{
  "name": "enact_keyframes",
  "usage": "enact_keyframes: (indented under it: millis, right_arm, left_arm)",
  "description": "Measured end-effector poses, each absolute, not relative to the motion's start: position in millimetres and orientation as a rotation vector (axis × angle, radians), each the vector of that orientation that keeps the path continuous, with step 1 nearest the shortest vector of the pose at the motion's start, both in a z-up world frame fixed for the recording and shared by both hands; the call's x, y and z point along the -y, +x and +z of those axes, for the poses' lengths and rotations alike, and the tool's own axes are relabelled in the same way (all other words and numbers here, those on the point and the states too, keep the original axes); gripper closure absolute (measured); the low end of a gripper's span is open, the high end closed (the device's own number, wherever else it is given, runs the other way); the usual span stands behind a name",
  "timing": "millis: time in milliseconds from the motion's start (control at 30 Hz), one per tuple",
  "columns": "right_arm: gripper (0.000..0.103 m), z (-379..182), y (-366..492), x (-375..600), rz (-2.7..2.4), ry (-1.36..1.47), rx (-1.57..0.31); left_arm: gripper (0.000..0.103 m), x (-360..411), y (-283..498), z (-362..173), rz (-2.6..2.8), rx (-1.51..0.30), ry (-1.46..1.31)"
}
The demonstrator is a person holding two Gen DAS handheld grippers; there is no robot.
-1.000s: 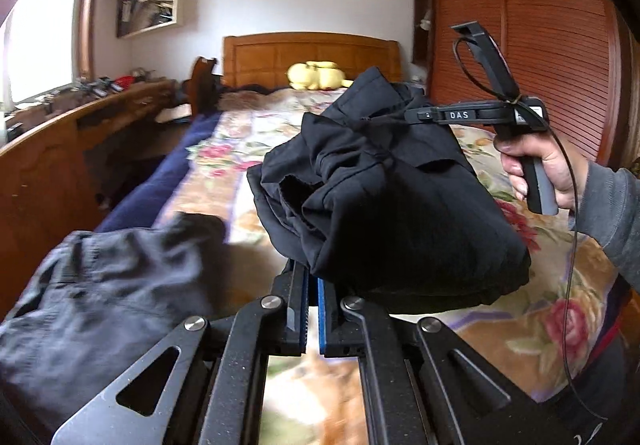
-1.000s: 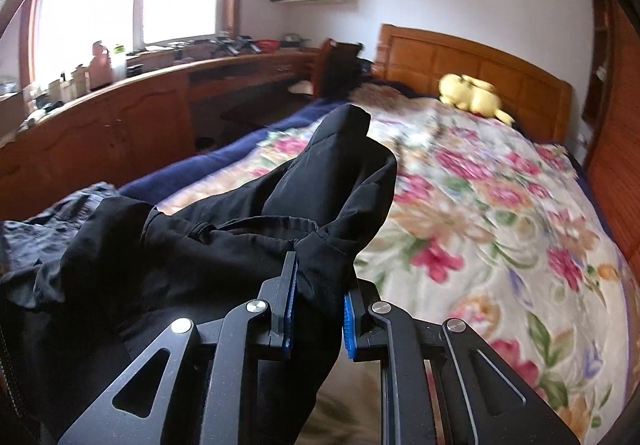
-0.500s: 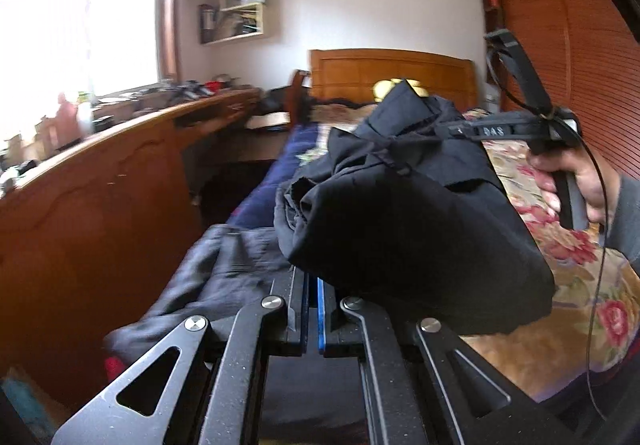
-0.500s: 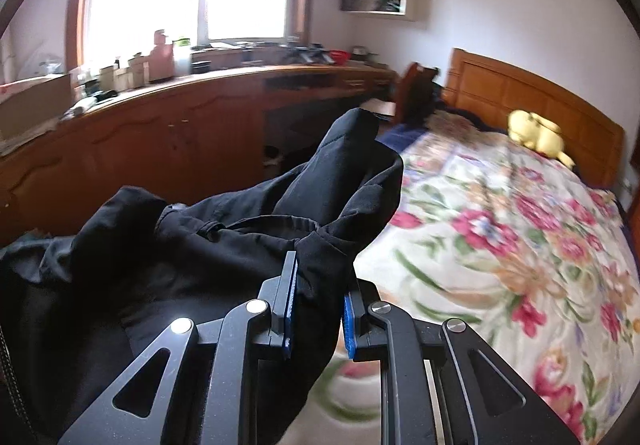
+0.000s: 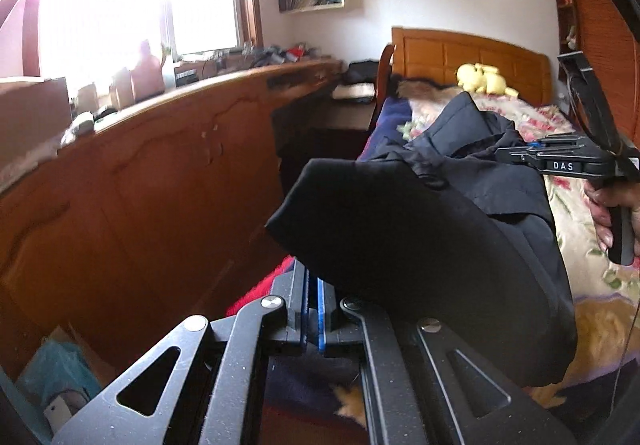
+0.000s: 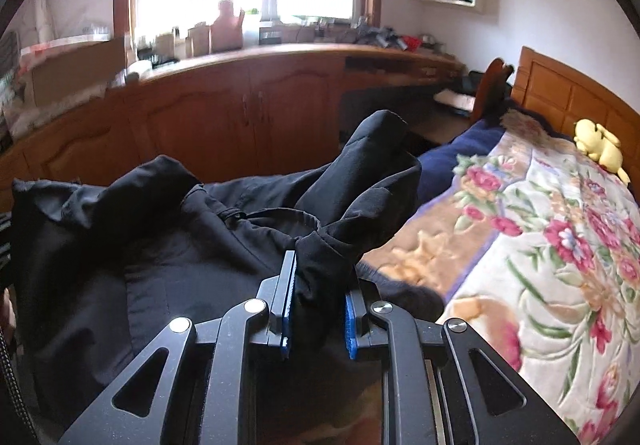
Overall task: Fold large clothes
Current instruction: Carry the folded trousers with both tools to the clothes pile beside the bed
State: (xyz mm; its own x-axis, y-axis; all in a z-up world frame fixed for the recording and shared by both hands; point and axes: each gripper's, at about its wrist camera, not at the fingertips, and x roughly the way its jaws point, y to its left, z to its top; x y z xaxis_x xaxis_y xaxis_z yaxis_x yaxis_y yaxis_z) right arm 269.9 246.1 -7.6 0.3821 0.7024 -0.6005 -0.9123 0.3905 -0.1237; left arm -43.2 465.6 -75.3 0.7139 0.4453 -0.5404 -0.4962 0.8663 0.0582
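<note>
A folded black garment [image 5: 420,245] hangs in the air between both grippers, over the left edge of the bed. In the left wrist view, my left gripper [image 5: 313,285] is shut, its pads pinching the garment's lower edge, and the bundle bulges up and to the right of it. My right gripper [image 6: 318,301] is shut on a thick bunch of the same black garment [image 6: 180,245], which spreads out to the left and rises in a peak ahead. The left wrist view also shows the right gripper [image 5: 520,156] from the side, held by a hand [image 5: 600,205].
A floral bedspread [image 6: 540,225] covers the bed on the right, with a yellow plush toy [image 6: 598,147] by the wooden headboard [image 5: 472,53]. Long wooden cabinets [image 6: 240,117] with a cluttered top run under the window. A teal bag [image 5: 52,373] lies on the floor at lower left.
Both grippers have swung left with the black garment, from over the bed towards the wooden cabinets. The grey garment on the bed has dropped out of view.
</note>
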Motion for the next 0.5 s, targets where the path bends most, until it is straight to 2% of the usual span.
enact_keyframes:
  millis: [133,500]
  right_arm:
    - [0.081,-23.1,288.2,-244.7,1.057,-0.495,-0.536]
    - [0.077,-22.3,289.9,-238.5,1.084,-0.521,-0.537]
  left_arm:
    - [0.100,-460.7,-47.1,-88.9,0.564,-0.608,-0.076]
    - [0.098,-457.2,-68.4,-66.9,0.556,-0.598,-0.133]
